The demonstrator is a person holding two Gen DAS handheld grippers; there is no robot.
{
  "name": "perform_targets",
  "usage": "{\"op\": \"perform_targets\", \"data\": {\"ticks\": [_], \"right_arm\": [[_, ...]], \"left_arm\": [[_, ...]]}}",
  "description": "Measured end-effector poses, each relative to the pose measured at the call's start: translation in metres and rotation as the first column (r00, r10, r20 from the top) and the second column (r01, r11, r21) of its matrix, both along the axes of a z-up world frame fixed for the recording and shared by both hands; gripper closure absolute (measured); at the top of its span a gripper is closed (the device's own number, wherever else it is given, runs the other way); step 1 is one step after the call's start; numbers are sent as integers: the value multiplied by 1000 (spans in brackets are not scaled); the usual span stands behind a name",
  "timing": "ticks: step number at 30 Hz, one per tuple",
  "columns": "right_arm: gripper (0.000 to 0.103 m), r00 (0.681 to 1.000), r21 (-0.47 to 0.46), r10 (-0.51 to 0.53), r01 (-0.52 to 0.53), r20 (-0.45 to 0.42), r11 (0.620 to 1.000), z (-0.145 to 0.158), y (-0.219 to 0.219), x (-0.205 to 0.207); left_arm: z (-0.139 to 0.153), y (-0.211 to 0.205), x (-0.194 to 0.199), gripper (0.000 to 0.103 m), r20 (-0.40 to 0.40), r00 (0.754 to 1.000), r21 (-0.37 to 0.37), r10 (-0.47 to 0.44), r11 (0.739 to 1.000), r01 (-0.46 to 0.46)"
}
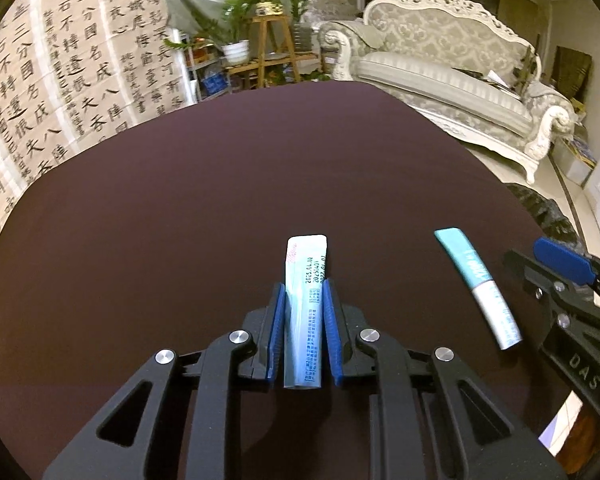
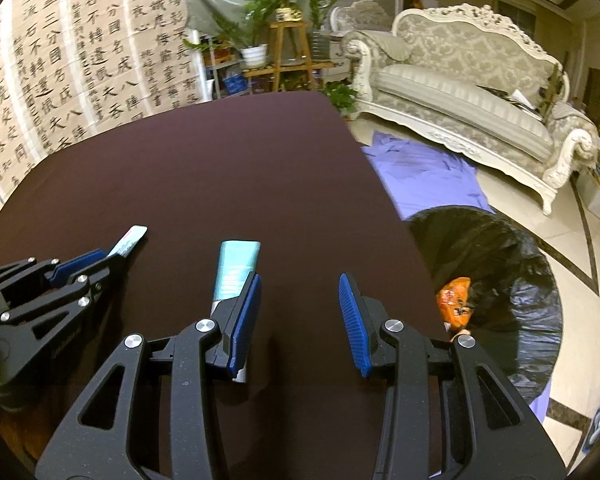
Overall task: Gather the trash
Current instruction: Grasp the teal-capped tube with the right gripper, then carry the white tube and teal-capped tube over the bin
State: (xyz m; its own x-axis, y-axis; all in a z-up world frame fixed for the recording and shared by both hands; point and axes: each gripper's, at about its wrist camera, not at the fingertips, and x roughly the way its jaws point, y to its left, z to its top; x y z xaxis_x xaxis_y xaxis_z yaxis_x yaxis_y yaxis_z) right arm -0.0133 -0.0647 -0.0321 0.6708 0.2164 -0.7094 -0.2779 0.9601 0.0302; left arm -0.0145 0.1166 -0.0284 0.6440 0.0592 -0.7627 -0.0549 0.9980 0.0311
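Item: box (image 1: 305, 308), long, narrow, white and pale teal, printed with dates. Location: lengthwise between the blue pads of the left gripper (image 1: 304, 300), far end projecting forward past the fingertips. The pads press both long sides; the left gripper is clamped on it. Handling, judged: light card, likely near empty, crushable if squeezed hard; smooth faces could slide along the ribbed pads. The hold sits around mid-length, which suits it.

Item: second box (image 2: 236, 270), teal and white, similar shape. Location: on the dark table (image 2: 228, 184), just outside the left finger of the right gripper (image 2: 298, 312), partly hidden behind that finger. The right gripper's jaws stand apart with nothing between them. Best hold, judged: across the narrow width, near the middle.

Item: bin bag (image 2: 500, 264), black, mouth open, on the floor to the right of the right gripper, off the table edge. Holds an orange wrapper (image 2: 454, 300).

Surroundings: purple cloth (image 2: 432, 176) on the floor beyond the bag; sofa (image 2: 472, 96) further off; plants (image 2: 272, 4) and calligraphy sheets (image 2: 80, 60) behind the table.

Obstructions: the two grippers are close side by side; the table edge lies between the boxes and the bag.
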Motion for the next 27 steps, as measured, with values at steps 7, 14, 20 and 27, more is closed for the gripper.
{"op": "perform_targets", "data": {"ticks": [7,14,20,27], "right_arm": [[63,998,-17,63,-63,-29,998,-7,26,-5],[74,997,-47,64,-66,-38,997,-11,35,-6],[85,998,-52,61,-63,-35,997,-12,33,-6],[85,999,-38,41,-41,-20,998,-7,24,-5]], "left_arm": [[-2,10,-4,83,-2,999,-5,39,999,-39],[-1,7,-6,83,7,999,-5,38,999,-38],[0,6,-7,83,15,999,-4,40,999,-40],[4,1,-8,83,27,999,-9,30,1000,-29]]}}
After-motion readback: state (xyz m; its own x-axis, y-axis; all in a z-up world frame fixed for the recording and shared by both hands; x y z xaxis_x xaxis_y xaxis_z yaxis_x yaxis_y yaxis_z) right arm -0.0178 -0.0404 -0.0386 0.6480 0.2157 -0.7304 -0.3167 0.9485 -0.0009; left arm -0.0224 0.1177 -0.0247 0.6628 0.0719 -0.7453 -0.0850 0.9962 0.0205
